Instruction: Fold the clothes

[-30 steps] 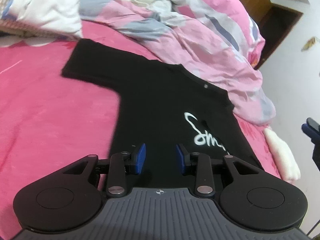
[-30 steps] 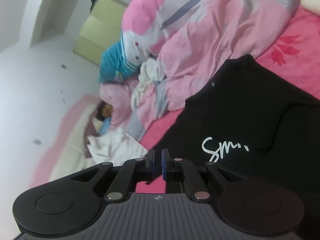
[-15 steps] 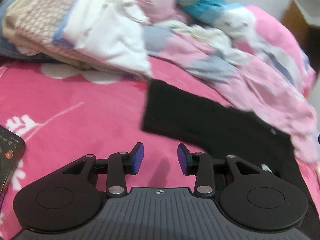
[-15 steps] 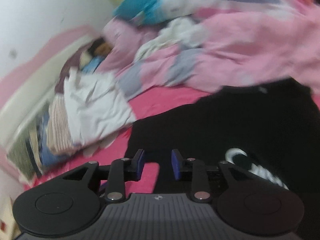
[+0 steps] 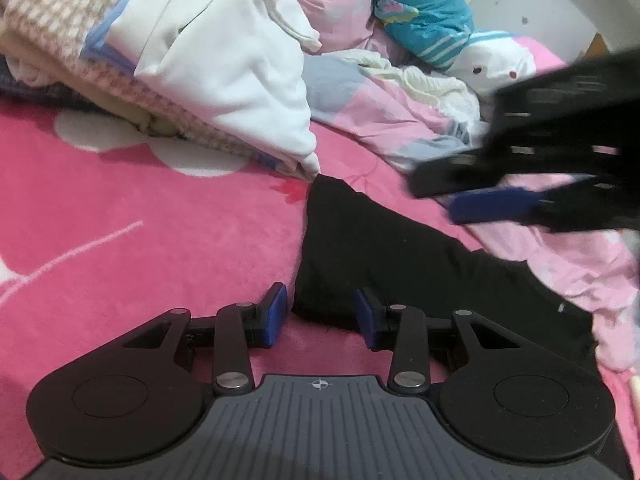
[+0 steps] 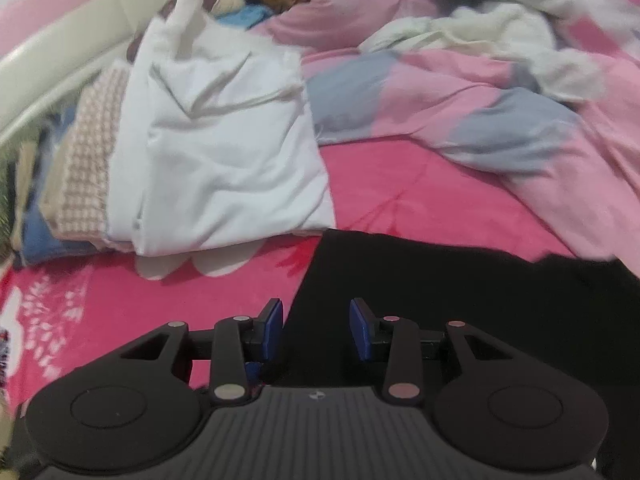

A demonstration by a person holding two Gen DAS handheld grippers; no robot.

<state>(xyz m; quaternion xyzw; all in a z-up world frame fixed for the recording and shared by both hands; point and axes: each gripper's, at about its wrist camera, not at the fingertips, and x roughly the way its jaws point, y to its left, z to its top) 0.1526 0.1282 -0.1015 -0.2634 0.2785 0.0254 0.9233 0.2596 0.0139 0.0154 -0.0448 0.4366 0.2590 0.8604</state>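
A black T-shirt (image 5: 400, 264) lies flat on the pink bed blanket (image 5: 140, 220), its left sleeve pointing toward the clothes pile. My left gripper (image 5: 320, 312) hovers open at the sleeve's near edge, the cloth's corner just beyond the gap and no pad pressing on it. In the left wrist view my right gripper (image 5: 460, 192) comes in blurred from the upper right, above the sleeve's far side. In its own view the right gripper (image 6: 316, 320) is over the black sleeve (image 6: 440, 288); its jaws are opening with nothing gripped between them.
A stack of folded clothes topped by a white garment (image 5: 240, 60) (image 6: 216, 140) sits just beyond the sleeve's end. A crumpled pink and grey quilt (image 5: 380, 112) (image 6: 500, 128) borders the shirt's far side, with a teal plush toy (image 5: 424, 12) behind it.
Both views have swung from the shirt's chest and lettering to its left sleeve. The right gripper went from shut to open and now shows in the left wrist view.
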